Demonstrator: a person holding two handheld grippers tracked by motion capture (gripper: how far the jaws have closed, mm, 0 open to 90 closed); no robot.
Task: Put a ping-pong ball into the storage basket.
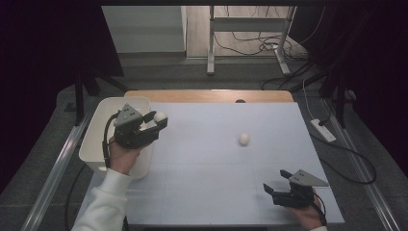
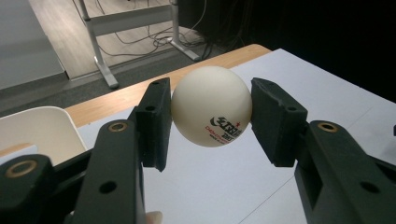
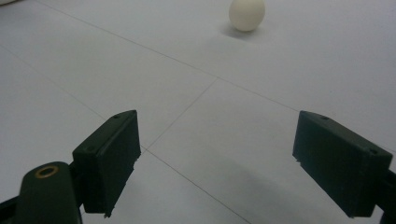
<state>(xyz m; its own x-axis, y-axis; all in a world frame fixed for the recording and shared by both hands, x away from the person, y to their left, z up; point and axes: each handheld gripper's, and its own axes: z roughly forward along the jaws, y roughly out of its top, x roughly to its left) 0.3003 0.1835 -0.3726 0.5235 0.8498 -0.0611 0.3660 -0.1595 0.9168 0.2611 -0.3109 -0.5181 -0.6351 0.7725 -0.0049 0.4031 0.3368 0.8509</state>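
Two balls [image 1: 160,116] [image 1: 244,138], one bin [image 1: 96,130], two tongs [image 1: 161,119] [image 1: 277,181]

The left gripper [image 1: 155,119] is held raised over the bin's [image 1: 98,139] near rim, its jaws clamped on a ball [image 2: 211,105]. The right gripper [image 1: 277,183] sits low, well right of the bin, jaws spread wide with nothing between them. A white sleeve [image 1: 103,202] covers the left forearm.

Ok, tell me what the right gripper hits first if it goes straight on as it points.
Likely nothing soon: the open right gripper faces bare table. The loose ball lies ahead, slightly right of its line; depth is unclear.
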